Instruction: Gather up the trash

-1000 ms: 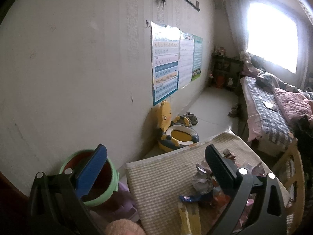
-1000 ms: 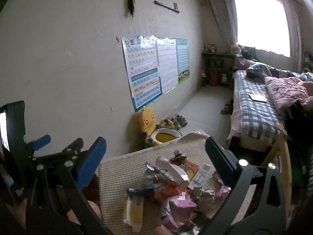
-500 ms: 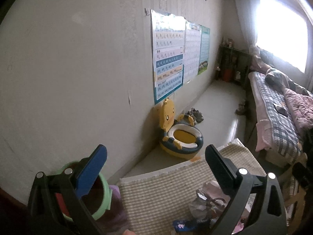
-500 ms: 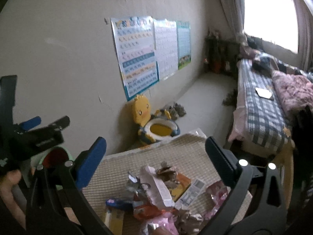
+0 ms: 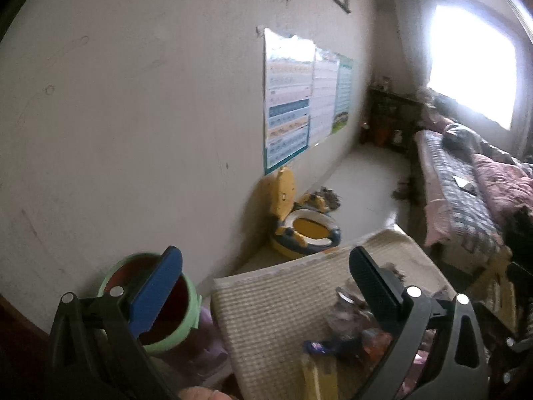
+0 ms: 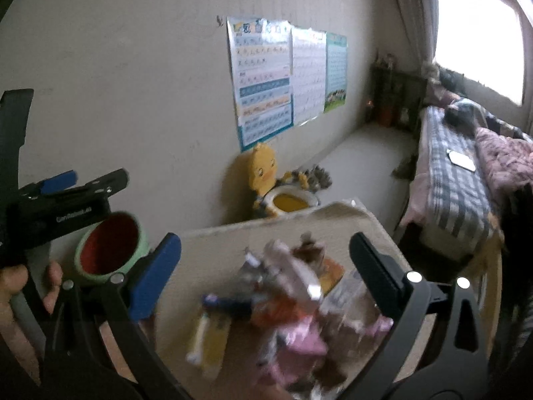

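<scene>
On the small table (image 6: 336,223) with its woven checked cover, near the wall, the trash sits as one loose heap (image 6: 286,303) of wrappers, crumpled foil and plastic, spread over the near half of the cover. Just off the table's left edge stands the bin (image 6: 108,250), green-rimmed and red inside, its mouth tipped toward the cameras and nothing visible in it. Both tools hang above this with nothing held: the right gripper (image 6: 263,276) has its jaws spread wide over the heap, and the left gripper (image 5: 263,286) is likewise wide apart, one pad over the bin's rim and the other above the edge of the pile. The main risk is probably the heap itself: the pieces overlap and are light and slippery, so a pinch taken at the top could lift one wrapper and drag or flick its neighbours off the table to the floor. The yellow packet (image 6: 210,340) lies flat and may slide rather than lift. The right view is smeared by motion, so a fast descent could miss. A carried scrap might also clip the bin's tilted rim and fall outside.
</scene>
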Demonstrator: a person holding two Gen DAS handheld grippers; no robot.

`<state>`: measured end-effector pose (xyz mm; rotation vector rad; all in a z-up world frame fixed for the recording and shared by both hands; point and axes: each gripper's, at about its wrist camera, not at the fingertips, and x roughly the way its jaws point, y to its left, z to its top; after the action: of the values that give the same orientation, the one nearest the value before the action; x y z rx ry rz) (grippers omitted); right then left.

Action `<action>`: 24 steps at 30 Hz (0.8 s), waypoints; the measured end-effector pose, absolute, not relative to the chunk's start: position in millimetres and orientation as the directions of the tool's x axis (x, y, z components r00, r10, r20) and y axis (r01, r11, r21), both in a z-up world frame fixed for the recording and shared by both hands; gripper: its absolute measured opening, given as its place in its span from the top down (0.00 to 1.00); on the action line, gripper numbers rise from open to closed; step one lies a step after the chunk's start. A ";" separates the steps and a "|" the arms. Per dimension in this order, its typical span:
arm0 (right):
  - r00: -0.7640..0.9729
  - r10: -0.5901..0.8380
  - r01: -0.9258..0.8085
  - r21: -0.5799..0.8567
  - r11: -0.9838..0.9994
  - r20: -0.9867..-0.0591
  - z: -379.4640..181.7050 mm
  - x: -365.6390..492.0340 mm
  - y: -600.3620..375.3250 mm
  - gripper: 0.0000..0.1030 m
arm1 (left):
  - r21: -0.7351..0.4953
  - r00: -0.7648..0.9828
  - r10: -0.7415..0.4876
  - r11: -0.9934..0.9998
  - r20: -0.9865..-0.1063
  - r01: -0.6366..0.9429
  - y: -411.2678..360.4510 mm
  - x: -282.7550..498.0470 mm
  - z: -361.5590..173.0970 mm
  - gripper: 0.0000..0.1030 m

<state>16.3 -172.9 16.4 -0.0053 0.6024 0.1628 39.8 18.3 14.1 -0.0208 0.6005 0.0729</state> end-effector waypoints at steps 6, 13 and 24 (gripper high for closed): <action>0.851 0.063 -0.074 0.001 0.997 -0.521 32.8 -18.8 -188.7 0.03 | -0.018 0.799 0.005 1.000 -0.601 -0.020 10.8 5.7 -2.5 0.07; 0.804 0.038 -0.003 0.059 0.998 -0.593 -2.5 -28.6 -223.7 0.03 | -0.020 0.652 -0.098 0.992 -0.752 0.125 -5.0 -0.5 -90.2 0.11; 0.732 0.024 0.047 0.085 0.995 -0.681 -53.5 -26.6 -265.4 0.07 | -0.161 0.470 -0.346 0.907 -0.812 0.390 -89.7 6.6 -144.2 0.39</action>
<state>-26.6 -265.4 -53.5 0.0989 0.7494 -0.0124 6.6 -89.7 -144.2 0.0493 0.9829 -0.4511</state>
